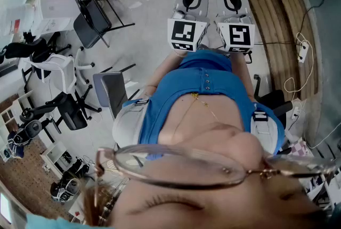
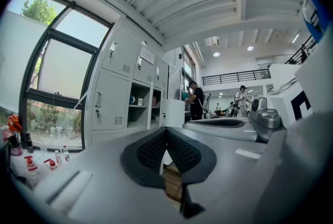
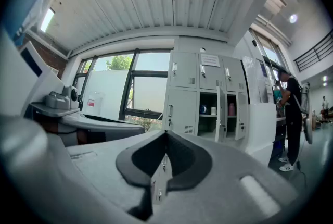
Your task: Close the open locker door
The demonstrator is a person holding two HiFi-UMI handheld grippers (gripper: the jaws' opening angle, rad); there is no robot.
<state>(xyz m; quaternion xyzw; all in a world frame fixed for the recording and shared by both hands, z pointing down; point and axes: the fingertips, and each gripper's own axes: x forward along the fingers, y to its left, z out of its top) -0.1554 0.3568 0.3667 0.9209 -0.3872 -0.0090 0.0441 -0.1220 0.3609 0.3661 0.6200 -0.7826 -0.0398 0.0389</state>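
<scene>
The grey locker bank stands ahead at some distance. Two of its narrow doors hang open, showing a shelf with a blue cup, a white cup and a pink bottle. In the left gripper view the same lockers are at the left, with open compartments. My left gripper and right gripper are held level side by side, far from the lockers, both shut and holding nothing. In the head view they show as the left gripper and right gripper above a blue garment.
A person in black stands right of the lockers, and a second person is farther back. A white cabinet stands beside the lockers. Large windows lie to their left. Office chairs and a power strip are on the floor.
</scene>
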